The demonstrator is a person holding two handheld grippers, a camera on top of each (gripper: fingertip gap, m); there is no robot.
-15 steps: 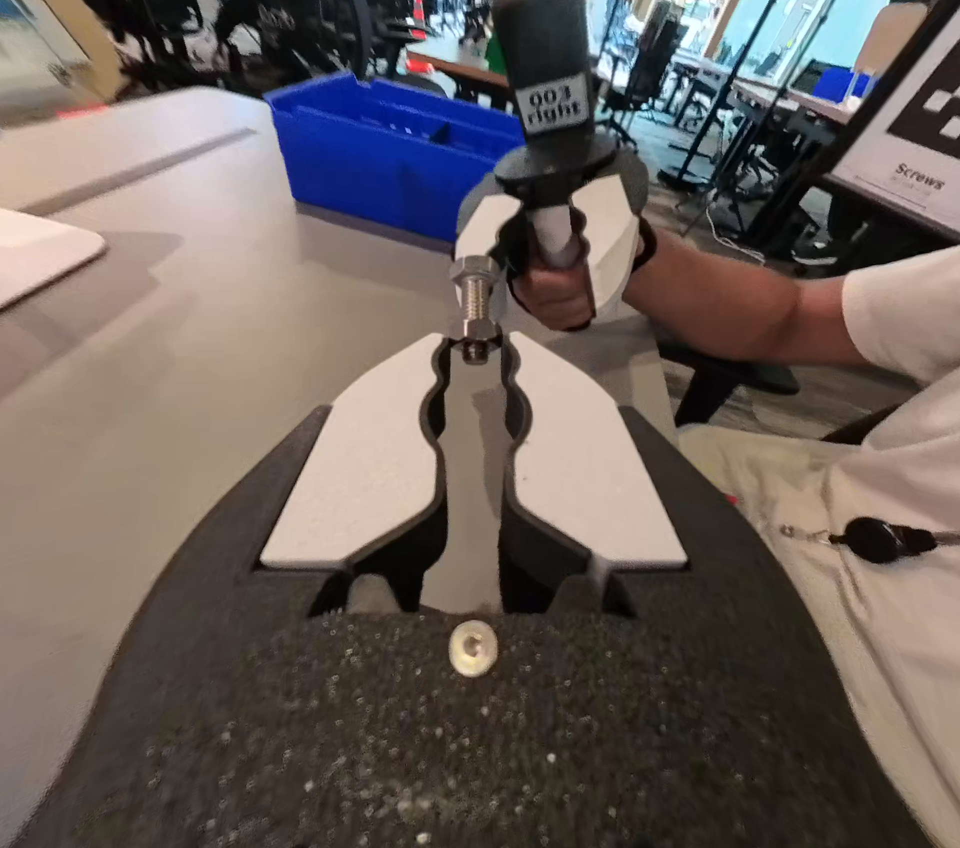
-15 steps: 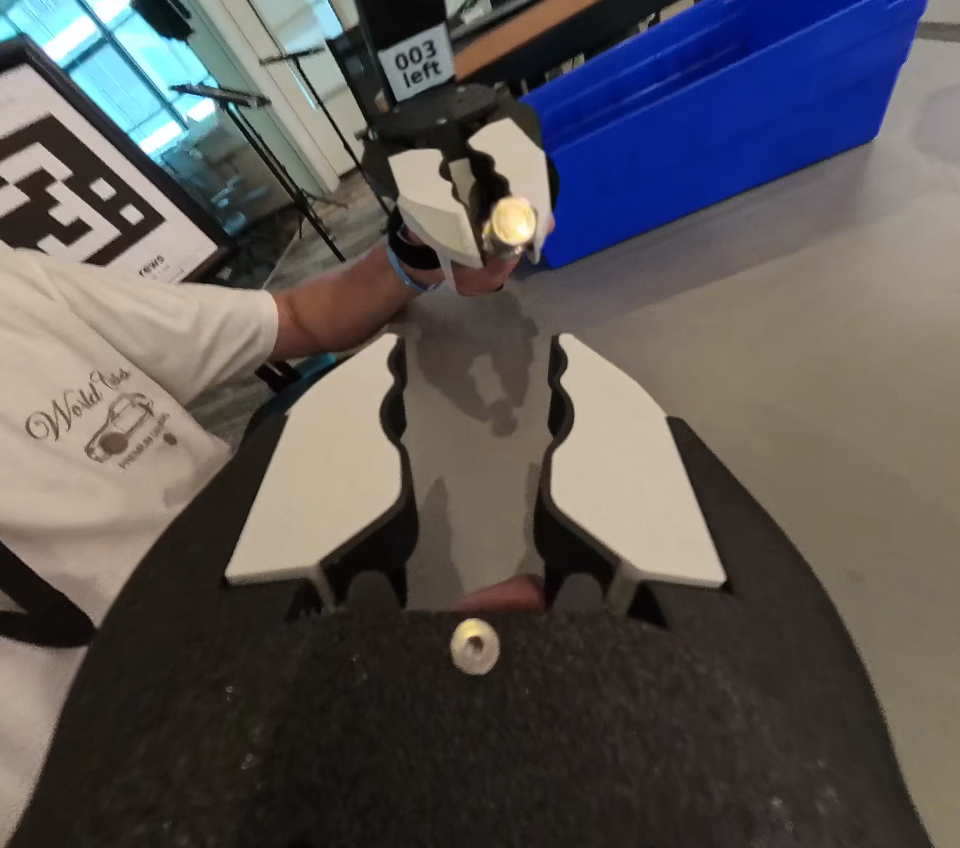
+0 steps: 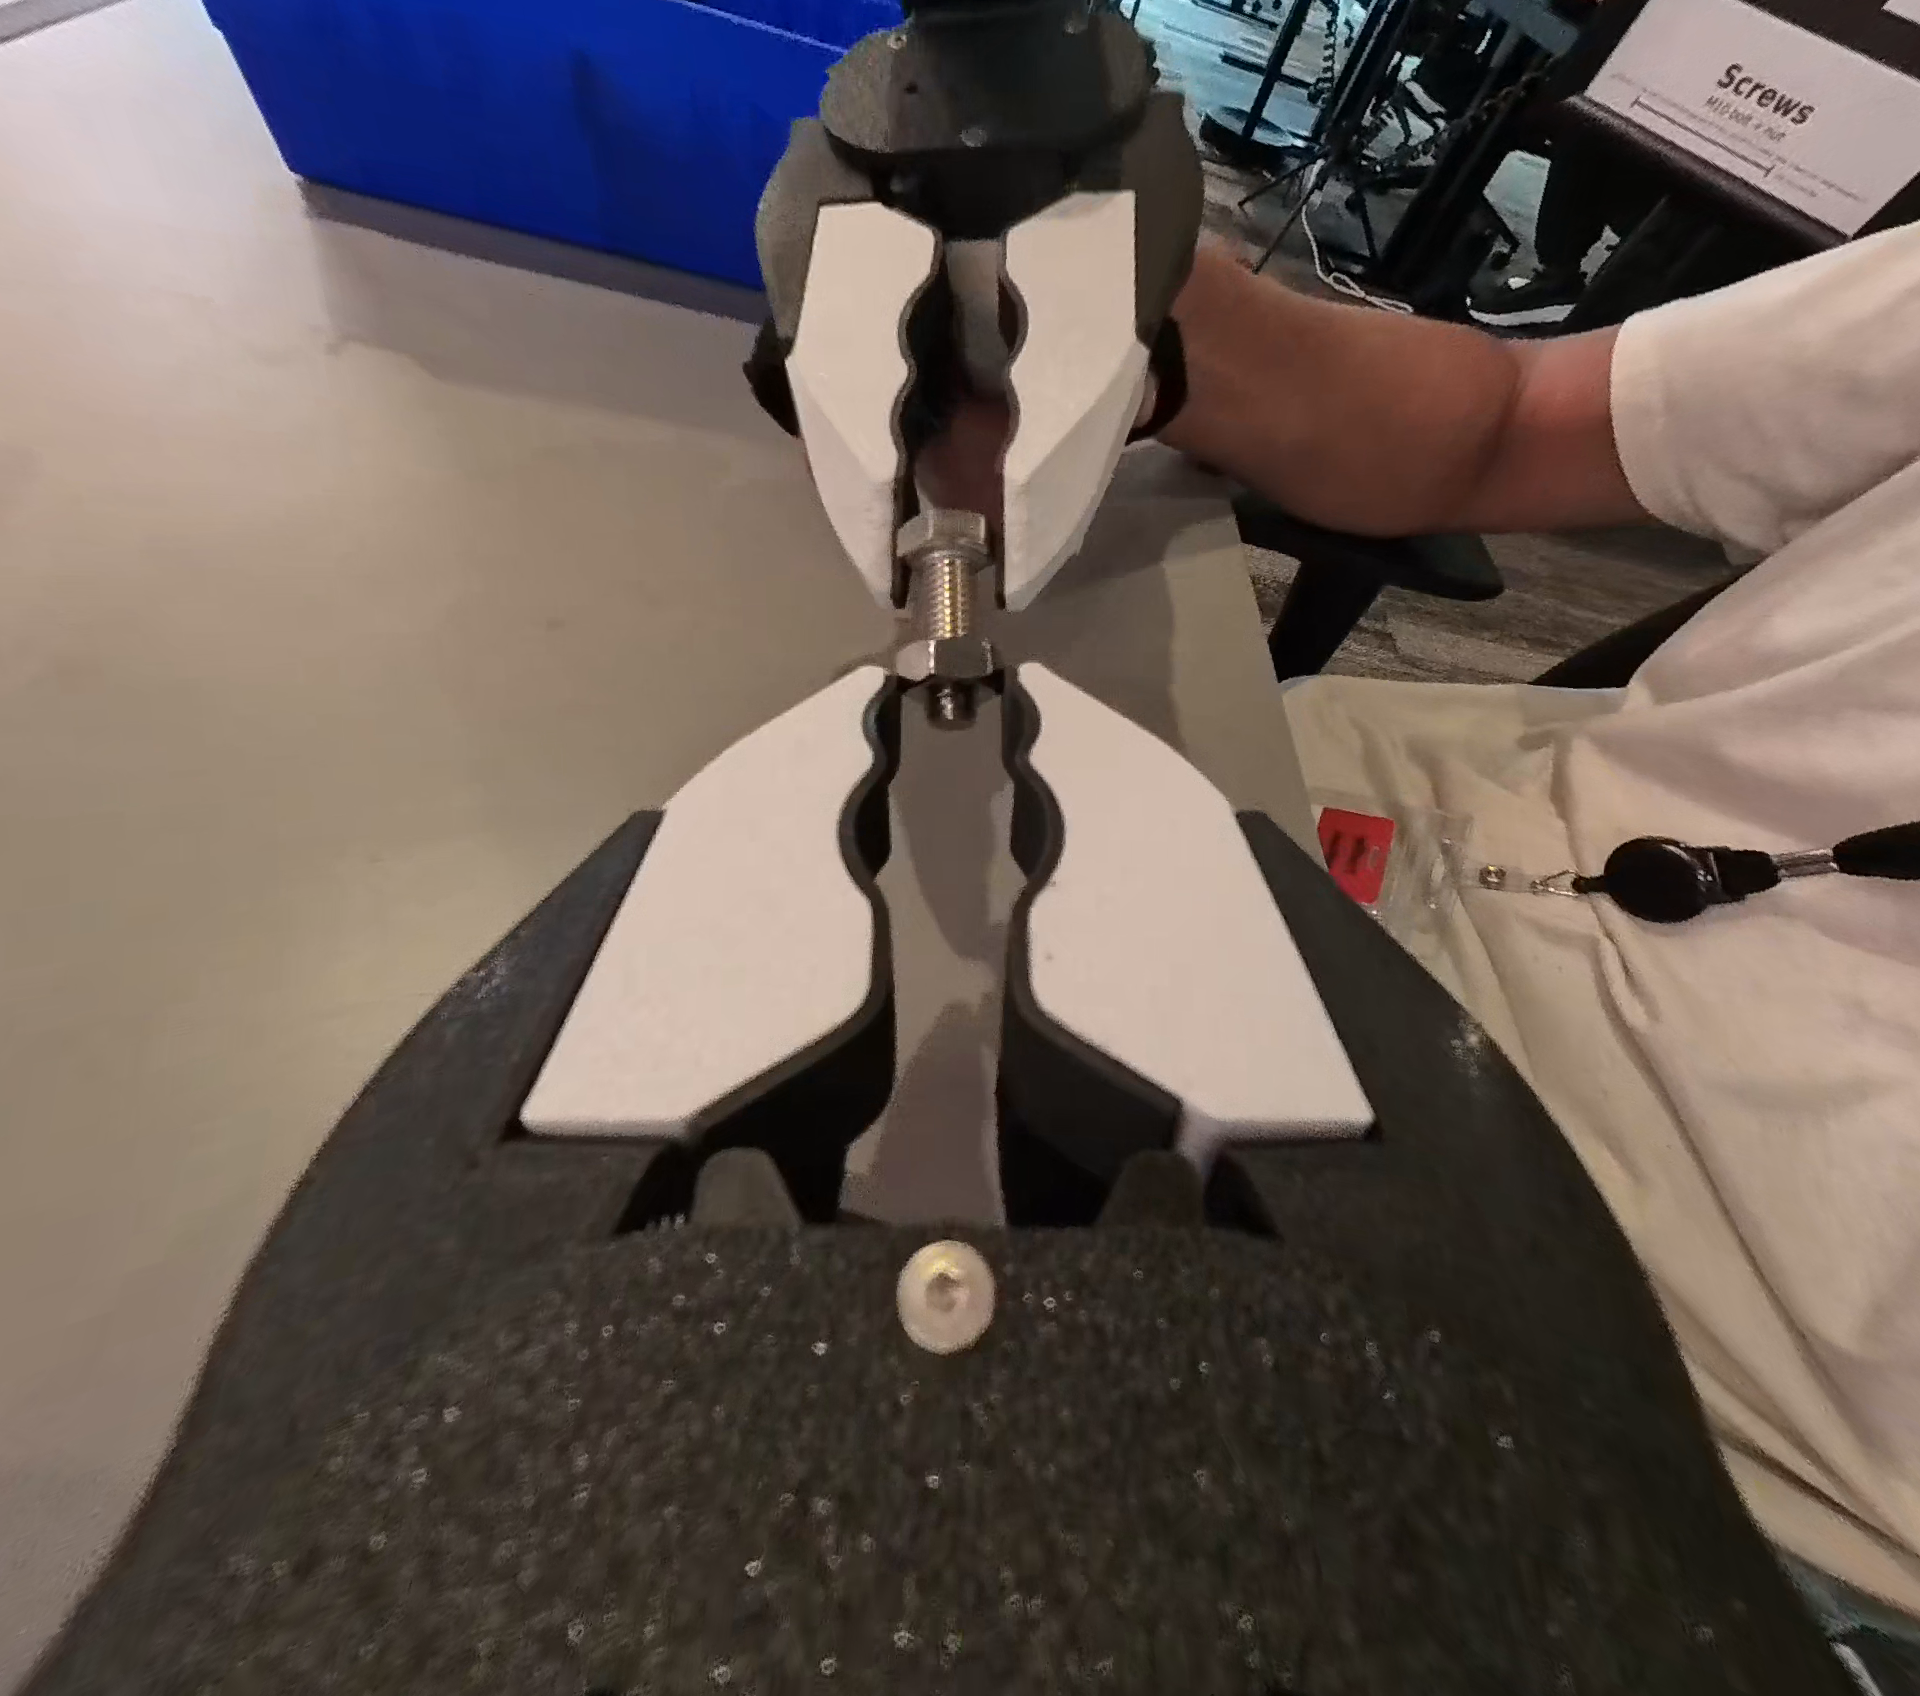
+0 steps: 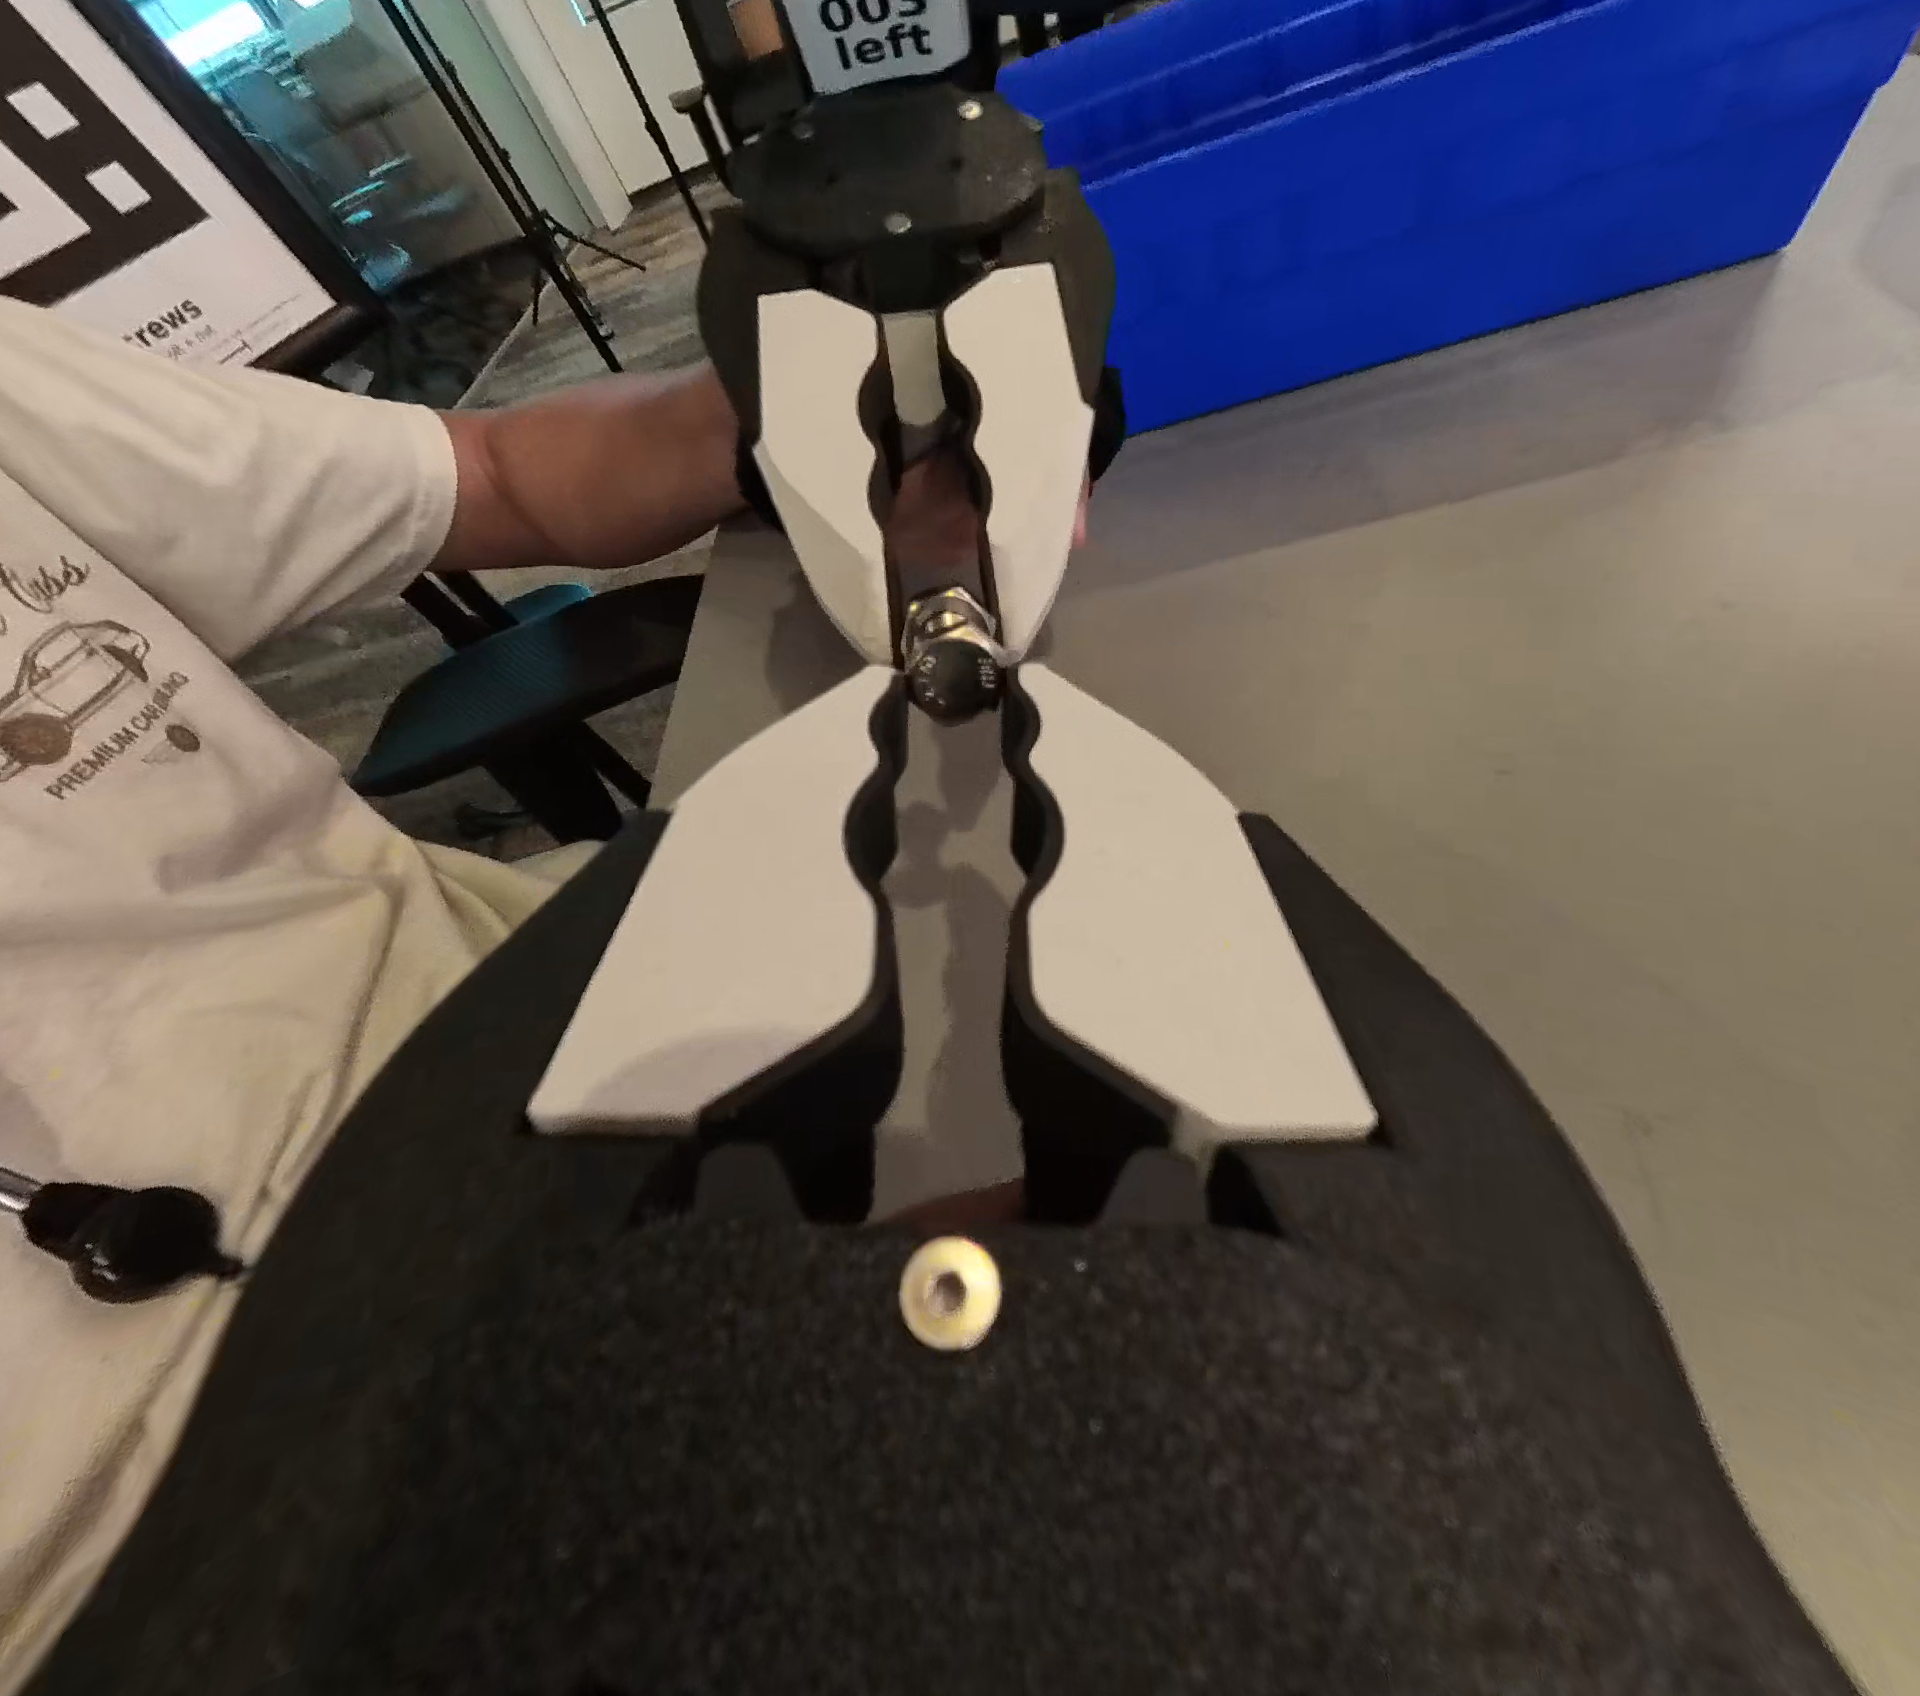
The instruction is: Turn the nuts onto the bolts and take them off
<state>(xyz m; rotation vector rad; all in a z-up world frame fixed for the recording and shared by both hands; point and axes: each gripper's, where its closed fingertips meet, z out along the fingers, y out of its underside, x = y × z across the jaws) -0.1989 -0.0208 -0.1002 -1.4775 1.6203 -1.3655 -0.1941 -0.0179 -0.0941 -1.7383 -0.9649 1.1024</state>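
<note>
Left wrist view: left gripper clenched on nut, right gripper closing around bolt head.

Right wrist view: right gripper grasping bolt head above table. Likely cross-threading or slipping if tilted off-axis.

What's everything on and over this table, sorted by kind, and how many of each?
Grippers: 2, left gripper and right gripper
Bolts: 1, bolt
Nuts: 1, nut
Blue bins: 1, blue bin
Total: 5
</note>
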